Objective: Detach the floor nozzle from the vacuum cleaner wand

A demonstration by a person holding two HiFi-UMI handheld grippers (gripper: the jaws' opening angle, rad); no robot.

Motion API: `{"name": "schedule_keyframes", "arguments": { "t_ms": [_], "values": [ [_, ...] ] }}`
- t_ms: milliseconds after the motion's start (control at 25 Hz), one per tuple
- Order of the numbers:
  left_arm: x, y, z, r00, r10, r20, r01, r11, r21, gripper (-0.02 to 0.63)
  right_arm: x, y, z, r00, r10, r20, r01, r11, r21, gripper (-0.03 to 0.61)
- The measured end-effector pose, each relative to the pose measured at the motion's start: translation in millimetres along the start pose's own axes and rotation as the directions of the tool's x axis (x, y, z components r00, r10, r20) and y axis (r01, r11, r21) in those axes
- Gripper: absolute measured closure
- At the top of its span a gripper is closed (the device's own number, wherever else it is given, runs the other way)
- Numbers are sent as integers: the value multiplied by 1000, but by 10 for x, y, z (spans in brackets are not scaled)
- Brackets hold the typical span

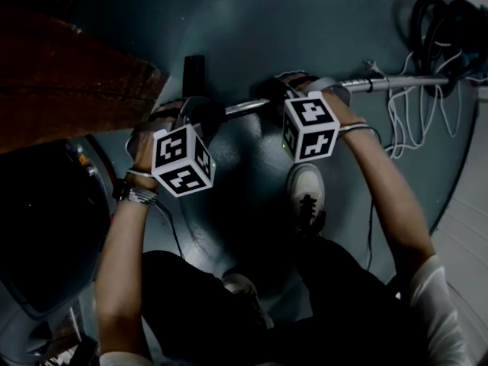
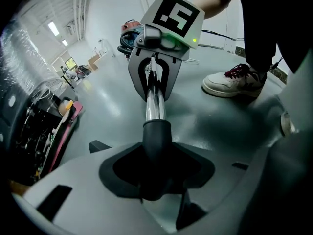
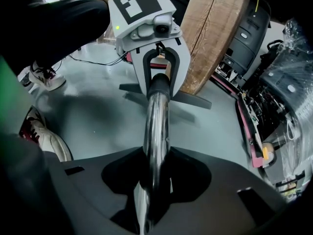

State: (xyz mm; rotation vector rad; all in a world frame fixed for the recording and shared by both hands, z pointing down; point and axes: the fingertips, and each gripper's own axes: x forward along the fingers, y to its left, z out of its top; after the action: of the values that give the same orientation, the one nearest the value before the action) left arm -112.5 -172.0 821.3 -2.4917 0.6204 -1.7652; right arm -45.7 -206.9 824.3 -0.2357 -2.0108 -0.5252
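Left gripper (image 3: 159, 84): jaws partway closed, pads clamped on black nozzle neck (image 2: 156, 141), right where chrome tube enters it. Right gripper (image 2: 155, 84): jaws likewise closed round wand (image 3: 155, 131), further along tube, near left one. Both point steeply down. Wand lies roughly level, low over grey floor (image 1: 252, 29), running across in front of person. Floor nozzle (image 1: 194, 71) at wand's left end, head on floor beside wooden board (image 3: 215, 28), still joined to wand. Shoe (image 1: 306, 197) just below right gripper in head view.
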Motion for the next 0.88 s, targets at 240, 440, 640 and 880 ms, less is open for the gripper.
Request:
{"name": "schedule_keyframes", "arguments": {
  "t_ms": [240, 440, 640, 880],
  "values": [
    [17, 32, -12, 999, 30, -20, -29, 999, 18, 433, 12, -24, -6, 1000, -6, 6, 6, 1000, 10, 430],
    [29, 66, -11, 997, 69, -32, -67, 996, 60, 433, 20, -37, -37, 1000, 4, 27, -5, 998, 58, 431],
    [23, 104, -24, 995, 97, -21, -95, 991, 99, 432, 16, -71, -11, 1000, -5, 25, 4, 999, 47, 431],
    [59, 32, -28, 1000, 26, -13, -25, 999, 36, 433, 38, -16, -30, 1000, 1, 13, -1, 1000, 19, 431]
  ]
}}
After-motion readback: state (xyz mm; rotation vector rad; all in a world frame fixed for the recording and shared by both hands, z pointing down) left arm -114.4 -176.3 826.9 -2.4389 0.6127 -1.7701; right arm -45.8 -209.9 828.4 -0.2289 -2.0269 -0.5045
